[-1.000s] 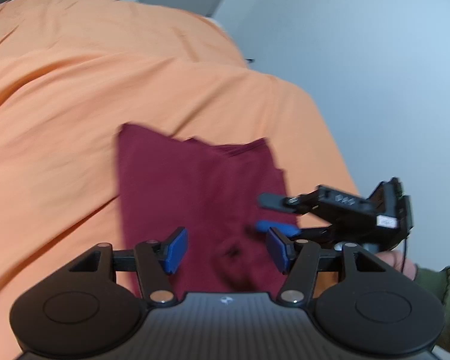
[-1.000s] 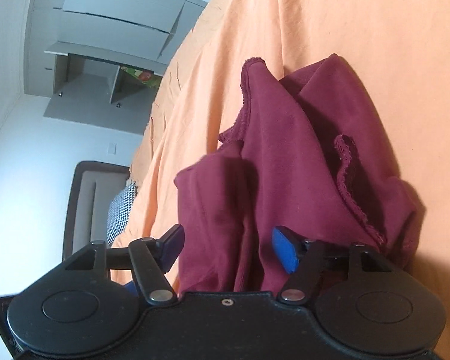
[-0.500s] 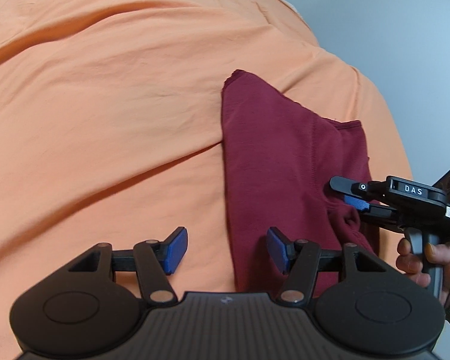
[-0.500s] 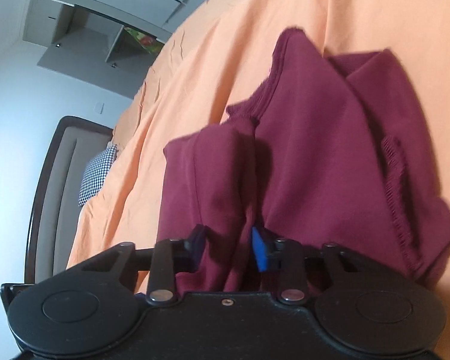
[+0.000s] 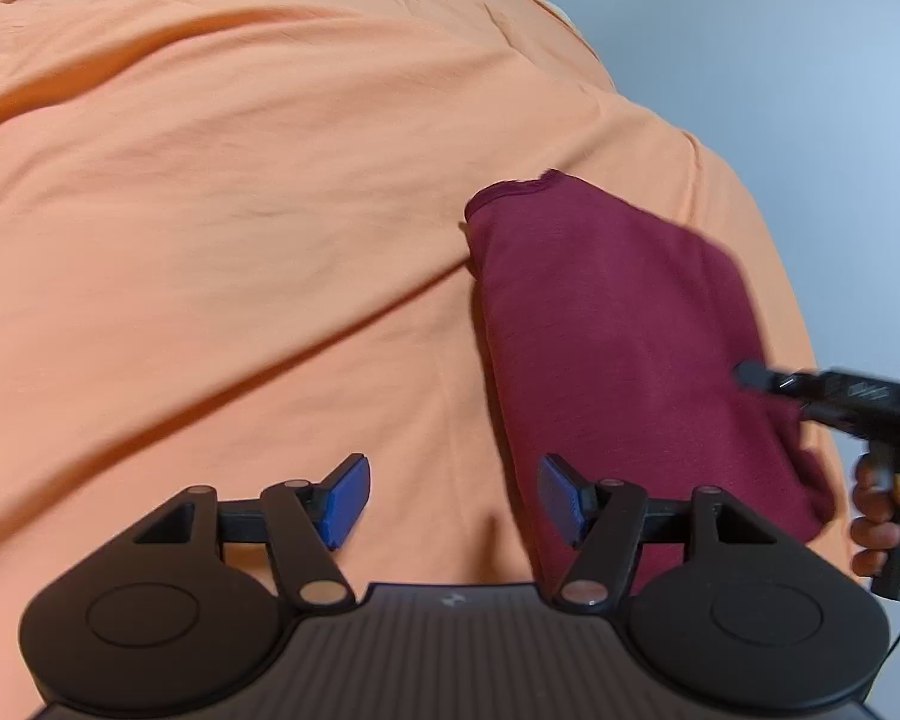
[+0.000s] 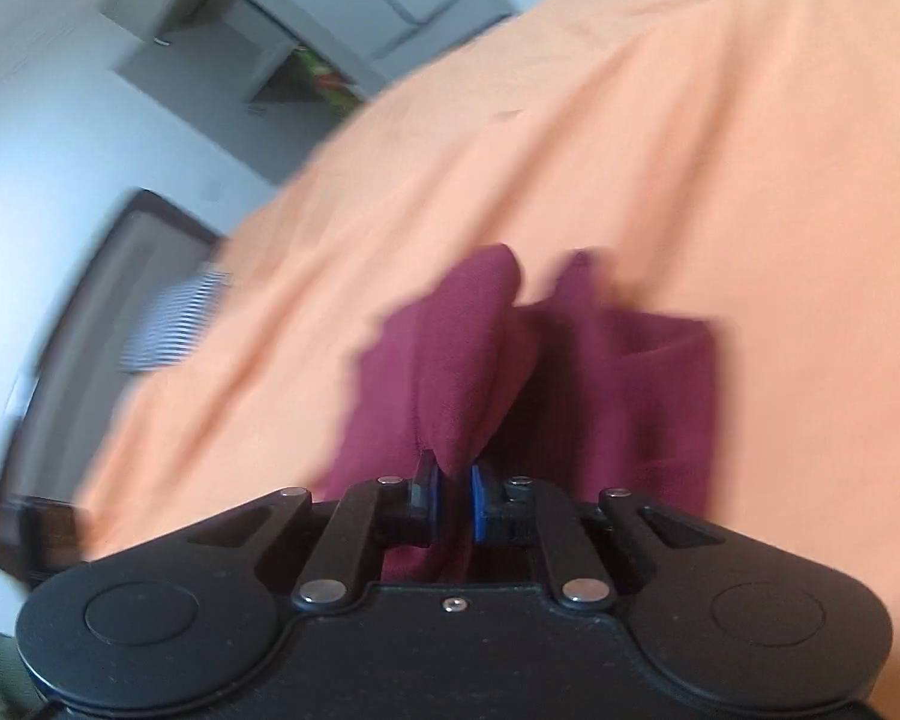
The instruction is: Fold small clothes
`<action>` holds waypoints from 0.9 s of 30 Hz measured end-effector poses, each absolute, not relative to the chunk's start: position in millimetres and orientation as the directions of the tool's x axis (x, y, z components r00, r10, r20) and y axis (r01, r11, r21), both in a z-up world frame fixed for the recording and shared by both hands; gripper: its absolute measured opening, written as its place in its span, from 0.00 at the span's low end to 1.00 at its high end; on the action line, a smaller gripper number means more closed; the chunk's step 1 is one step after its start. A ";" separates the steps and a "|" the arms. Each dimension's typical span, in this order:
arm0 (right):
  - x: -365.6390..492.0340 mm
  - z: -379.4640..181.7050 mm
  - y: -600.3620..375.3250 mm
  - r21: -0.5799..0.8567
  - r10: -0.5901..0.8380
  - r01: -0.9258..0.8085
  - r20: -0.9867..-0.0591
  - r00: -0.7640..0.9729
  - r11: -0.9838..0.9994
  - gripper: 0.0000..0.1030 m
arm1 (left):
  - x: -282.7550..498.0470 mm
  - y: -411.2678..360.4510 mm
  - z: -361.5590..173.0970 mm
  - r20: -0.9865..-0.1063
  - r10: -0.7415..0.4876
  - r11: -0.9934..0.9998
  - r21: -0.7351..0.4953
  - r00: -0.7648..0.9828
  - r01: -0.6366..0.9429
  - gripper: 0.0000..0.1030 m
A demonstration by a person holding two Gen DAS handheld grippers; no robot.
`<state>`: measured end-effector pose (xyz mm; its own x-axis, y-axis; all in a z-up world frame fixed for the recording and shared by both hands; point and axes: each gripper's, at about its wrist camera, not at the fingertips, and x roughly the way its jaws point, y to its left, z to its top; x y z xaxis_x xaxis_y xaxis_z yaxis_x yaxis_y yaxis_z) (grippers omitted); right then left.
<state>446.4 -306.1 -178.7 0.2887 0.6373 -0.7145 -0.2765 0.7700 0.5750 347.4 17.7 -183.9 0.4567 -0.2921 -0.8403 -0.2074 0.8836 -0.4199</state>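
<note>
A maroon garment (image 5: 618, 324) lies partly folded on the orange bedsheet (image 5: 210, 240), to the right in the left wrist view. My left gripper (image 5: 453, 498) hovers over the bare sheet by the garment's left edge. Its jaws are opening, with only sheet between them, and its right pad (image 5: 561, 498) is at the cloth's edge. My right gripper (image 6: 455, 501) is closing, its blue pads pinching a raised fold of the maroon garment (image 6: 450, 360). The right gripper (image 5: 744, 373) also shows at the garment's right side in the left wrist view, held by a hand (image 5: 876, 510).
The orange sheet (image 6: 690, 150) covers the whole bed. A dark headboard (image 6: 90, 330) and a checked pillow (image 6: 174, 324) are at the left in the blurred right wrist view, with grey cupboards (image 6: 282, 30) behind. A pale wall (image 5: 810, 60) lies past the bed's right edge.
My right gripper went from open around a bunched fold to shut on it, rolling and rising. The left gripper sank and slid off the garment toward its left edge.
</note>
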 end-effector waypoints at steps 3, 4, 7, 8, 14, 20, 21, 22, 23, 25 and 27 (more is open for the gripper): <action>451.4 -206.2 -315.5 0.516 0.555 -0.211 -0.800 0.228 0.831 0.15 | 350.9 6.3 -184.8 -0.845 -0.301 0.893 -0.413 0.443 -0.181 0.65; 449.9 -207.9 -317.7 0.536 0.568 -0.193 -0.792 0.223 0.822 0.17 | 350.6 3.7 -184.4 -0.844 -0.303 0.895 -0.412 0.443 -0.172 0.65; 439.2 -193.6 -325.5 0.575 0.598 -0.167 -0.756 0.268 0.801 0.37 | 350.8 -1.2 -185.2 -0.839 -0.315 0.891 -0.422 0.444 -0.166 0.67; 433.6 -188.1 -327.9 0.580 0.603 -0.168 -0.746 0.283 0.797 0.38 | 351.3 -2.5 -185.5 -0.839 -0.316 0.890 -0.424 0.444 -0.168 0.67; 391.7 -164.3 -323.1 0.574 0.640 -0.295 -0.731 0.236 0.764 0.37 | 358.0 -10.1 -188.9 -0.840 -0.324 0.889 -0.427 0.436 -0.162 0.67; 367.2 -180.1 -343.3 0.658 0.685 -0.187 -0.698 0.209 0.729 0.05 | 359.7 -13.9 -187.9 -0.845 -0.320 0.896 -0.417 0.429 -0.152 0.67; 362.5 -185.2 -360.8 0.730 0.724 -0.081 -0.645 0.246 0.678 0.05 | 360.0 -14.8 -188.2 -0.847 -0.316 0.899 -0.411 0.428 -0.149 0.68; 359.3 -194.2 -374.4 0.767 0.735 0.017 -0.620 0.274 0.642 0.04 | 360.3 -16.3 -188.8 -0.852 -0.307 0.906 -0.398 0.424 -0.144 0.69; 355.2 -201.6 -382.3 0.752 0.712 0.070 -0.645 0.277 0.655 0.04 | 360.1 -17.8 -189.9 -0.859 -0.296 0.913 -0.383 0.417 -0.140 0.70; 348.3 -217.0 -382.5 0.683 0.655 0.069 -0.721 0.227 0.728 0.04 | 361.0 -20.3 -192.3 -0.866 -0.294 0.917 -0.375 0.404 -0.137 0.70; 345.1 -224.1 -379.2 0.655 0.633 0.065 -0.747 0.202 0.753 0.05 | 360.8 -21.8 -193.2 -0.870 -0.290 0.919 -0.369 0.399 -0.138 0.70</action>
